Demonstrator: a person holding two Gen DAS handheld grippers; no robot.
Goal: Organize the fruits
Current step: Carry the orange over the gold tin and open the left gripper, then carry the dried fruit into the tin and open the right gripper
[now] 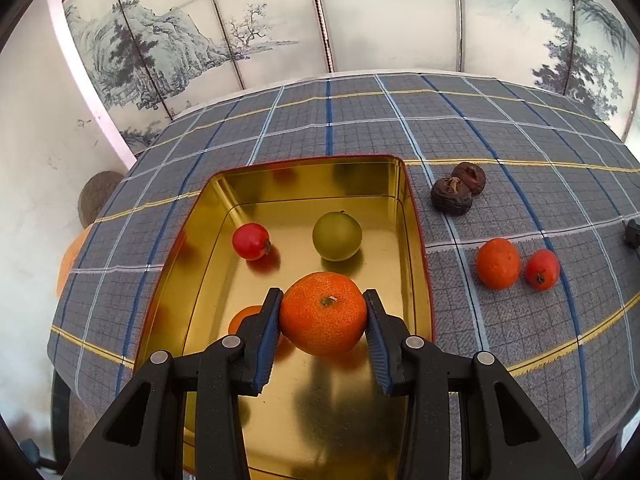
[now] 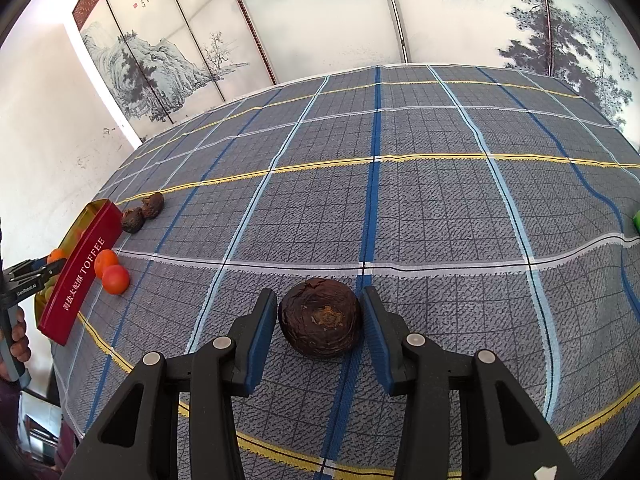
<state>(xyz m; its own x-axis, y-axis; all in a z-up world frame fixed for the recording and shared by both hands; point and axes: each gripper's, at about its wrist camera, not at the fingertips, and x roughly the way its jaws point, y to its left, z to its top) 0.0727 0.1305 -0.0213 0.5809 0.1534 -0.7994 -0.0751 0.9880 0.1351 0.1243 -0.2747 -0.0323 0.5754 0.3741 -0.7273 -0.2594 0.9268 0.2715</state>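
Observation:
In the left wrist view, my left gripper is shut on an orange tangerine, held over the near part of a gold tin. Inside the tin lie a red fruit, a green fruit and an orange fruit partly hidden behind the left finger. In the right wrist view, my right gripper is shut on a dark brown wrinkled fruit, low over the plaid cloth. The left gripper shows at that view's left edge above the tin's red outer wall.
On the cloth right of the tin lie two dark wrinkled fruits, an orange tangerine and a small red fruit. A green object peeks in at the right wrist view's right edge. A painted folding screen stands behind the table.

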